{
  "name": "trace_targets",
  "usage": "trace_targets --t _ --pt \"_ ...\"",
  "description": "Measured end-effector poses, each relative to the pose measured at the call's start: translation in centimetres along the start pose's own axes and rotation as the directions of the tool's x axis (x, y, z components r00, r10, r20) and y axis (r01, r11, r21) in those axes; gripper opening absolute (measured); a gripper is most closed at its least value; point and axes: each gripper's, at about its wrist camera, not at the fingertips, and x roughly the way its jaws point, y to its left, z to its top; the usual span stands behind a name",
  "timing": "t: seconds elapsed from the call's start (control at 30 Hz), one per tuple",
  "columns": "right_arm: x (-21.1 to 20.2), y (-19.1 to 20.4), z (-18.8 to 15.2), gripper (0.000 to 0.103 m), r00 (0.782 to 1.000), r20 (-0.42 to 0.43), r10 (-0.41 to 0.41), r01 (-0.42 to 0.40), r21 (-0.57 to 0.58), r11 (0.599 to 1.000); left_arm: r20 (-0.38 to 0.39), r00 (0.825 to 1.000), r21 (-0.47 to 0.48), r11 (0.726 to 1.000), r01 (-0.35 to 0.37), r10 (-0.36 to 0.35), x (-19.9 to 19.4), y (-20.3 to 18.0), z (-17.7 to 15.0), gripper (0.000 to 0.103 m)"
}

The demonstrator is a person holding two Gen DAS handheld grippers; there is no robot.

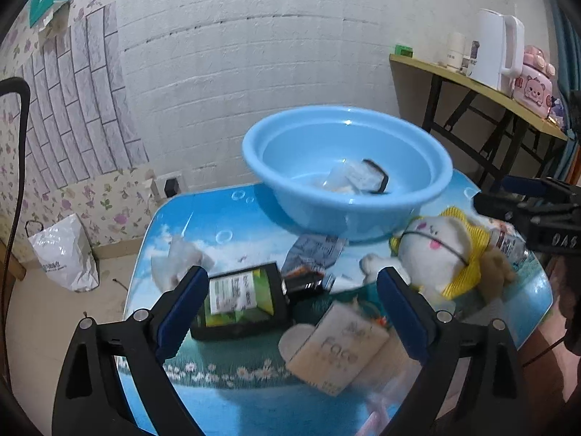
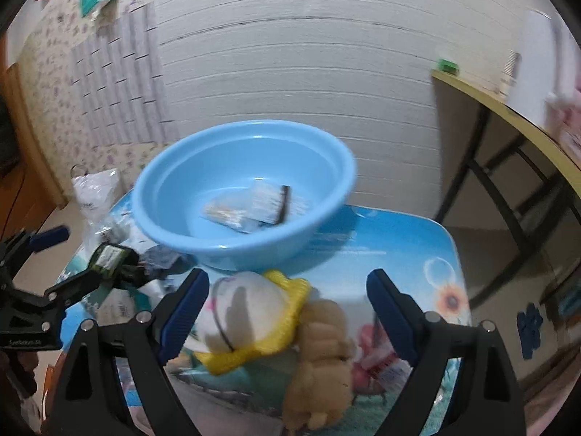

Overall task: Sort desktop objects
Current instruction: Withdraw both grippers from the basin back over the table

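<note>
Plush toys point(image 2: 261, 319) crowding blue basin point(image 1: 341, 214), bottle point(image 1: 239, 299)

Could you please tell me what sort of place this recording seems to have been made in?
Probably a room in someone's home. The walls carry floral wallpaper and white brick-pattern covering, a white electric kettle stands on a folding side table, and a small picture-printed table holds a light-blue plastic basin.

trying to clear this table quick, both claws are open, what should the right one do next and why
Probably lower the right claw onto the white plush toy and close: it lies between the open fingers, untouched, just in front of the blue basin, which already holds sorted items.
</note>
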Motion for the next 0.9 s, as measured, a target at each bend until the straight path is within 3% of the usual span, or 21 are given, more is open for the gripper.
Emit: trace_targets --t 0.37,0.57,0.9 --pt "-1.2 -1.5 -2.6 0.090 0.999 -0.023 -0.029 0.029 -0.017 0.999 -0.049 0.998 -0.024 0.999 -0.036 0.035 -0.5 2.1 -3.8 0.094" --pt "-1.6 -2.2 -3.9 0.090 0.999 -0.035 0.004 -0.004 -0.004 1.000 -0.058 0.998 -0.048 0.999 -0.022 0.019 -0.6 3.2 -5.1 0.094" --pt "-1.1 -5.0 -6.1 0.090 0.995 -0.089 -0.037 0.041 0.044 0.998 -0.098 0.995 0.019 1.000 0.003 -0.001 0.3 1.6 -7.1 0.094"
